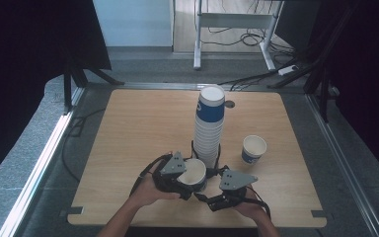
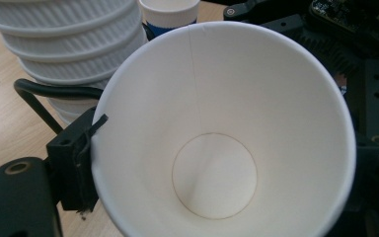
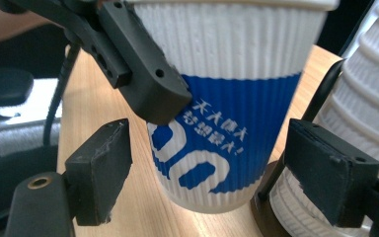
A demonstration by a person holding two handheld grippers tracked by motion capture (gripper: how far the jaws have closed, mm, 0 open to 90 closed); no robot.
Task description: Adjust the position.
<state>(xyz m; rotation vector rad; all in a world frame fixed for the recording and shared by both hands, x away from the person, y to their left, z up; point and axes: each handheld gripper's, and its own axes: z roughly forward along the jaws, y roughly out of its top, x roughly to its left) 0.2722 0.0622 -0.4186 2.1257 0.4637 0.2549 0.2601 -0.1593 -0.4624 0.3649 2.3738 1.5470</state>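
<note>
The cup (image 1: 195,173) sits near the tabletop's (image 1: 128,138) front edge, just before the stack (image 1: 208,131), clamped at its rim by the left hand-held gripper (image 1: 185,180). The left gripper view looks into its white inside (image 2: 217,148); the right gripper view shows its blue print (image 3: 212,153). The right hand-held gripper's (image 3: 207,182) pads stand apart on either side, not touching. A second cup (image 1: 253,149) stands to the right.
</note>
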